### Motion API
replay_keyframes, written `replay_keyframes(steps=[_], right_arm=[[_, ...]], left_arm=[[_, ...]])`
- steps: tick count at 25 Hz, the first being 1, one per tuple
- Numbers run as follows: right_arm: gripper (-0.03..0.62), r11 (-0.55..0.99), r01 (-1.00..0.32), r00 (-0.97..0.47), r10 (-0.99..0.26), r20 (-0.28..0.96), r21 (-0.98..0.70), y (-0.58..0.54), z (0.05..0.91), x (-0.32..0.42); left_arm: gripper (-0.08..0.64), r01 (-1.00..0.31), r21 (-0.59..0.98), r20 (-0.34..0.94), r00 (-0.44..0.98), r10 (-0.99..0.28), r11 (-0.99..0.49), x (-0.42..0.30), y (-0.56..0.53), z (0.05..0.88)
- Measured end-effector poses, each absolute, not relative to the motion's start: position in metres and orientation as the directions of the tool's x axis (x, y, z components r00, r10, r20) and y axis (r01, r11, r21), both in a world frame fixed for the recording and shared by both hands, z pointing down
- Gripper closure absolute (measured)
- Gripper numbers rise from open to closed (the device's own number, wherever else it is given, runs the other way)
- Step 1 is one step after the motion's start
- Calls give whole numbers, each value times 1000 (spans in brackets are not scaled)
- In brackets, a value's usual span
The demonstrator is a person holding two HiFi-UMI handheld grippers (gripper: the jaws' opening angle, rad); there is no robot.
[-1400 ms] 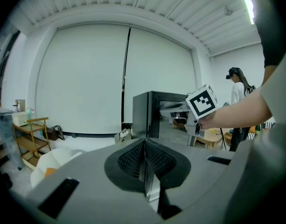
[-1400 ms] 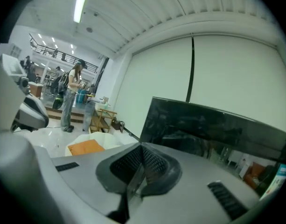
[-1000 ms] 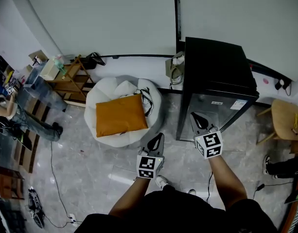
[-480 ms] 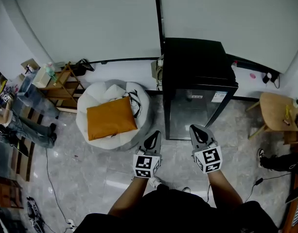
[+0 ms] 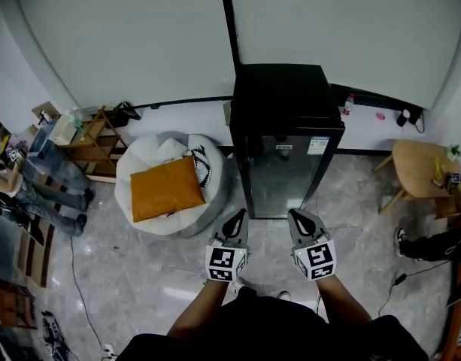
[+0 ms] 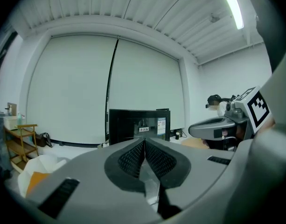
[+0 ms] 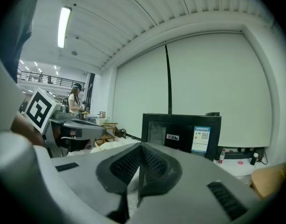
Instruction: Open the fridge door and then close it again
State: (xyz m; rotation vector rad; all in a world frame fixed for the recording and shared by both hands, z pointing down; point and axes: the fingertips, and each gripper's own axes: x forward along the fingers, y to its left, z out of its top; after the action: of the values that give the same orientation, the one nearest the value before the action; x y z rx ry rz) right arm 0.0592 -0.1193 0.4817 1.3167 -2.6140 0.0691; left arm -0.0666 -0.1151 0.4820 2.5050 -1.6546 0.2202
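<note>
A small black fridge point(image 5: 284, 134) with a glass door stands shut against the white wall, straight ahead of me. It also shows in the left gripper view as the fridge point(image 6: 138, 125) and in the right gripper view as the fridge point(image 7: 182, 129). My left gripper point(image 5: 238, 218) is shut and empty, a short way before the door's lower left. My right gripper point(image 5: 301, 219) is shut and empty too, level with it before the door's lower right. Neither touches the fridge.
A white beanbag with an orange cushion point(image 5: 166, 188) lies left of the fridge. A wooden shelf point(image 5: 95, 138) stands further left, near a person's legs point(image 5: 61, 183). A round wooden stool point(image 5: 422, 173) is at the right. Cables run over the grey tiled floor point(image 5: 125, 277).
The fridge has slid from the right of the head view to its middle. Both grippers, still shut, now face the door side by side.
</note>
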Motion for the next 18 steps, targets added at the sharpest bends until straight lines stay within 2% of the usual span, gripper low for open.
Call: replay_keyframes(steps=[18], right_arm=[[577, 604, -795, -588, -792, 166, 62, -84, 473, 92]], left_arm=[[537, -939, 10, 177, 339, -924, -343, -37, -68, 474]])
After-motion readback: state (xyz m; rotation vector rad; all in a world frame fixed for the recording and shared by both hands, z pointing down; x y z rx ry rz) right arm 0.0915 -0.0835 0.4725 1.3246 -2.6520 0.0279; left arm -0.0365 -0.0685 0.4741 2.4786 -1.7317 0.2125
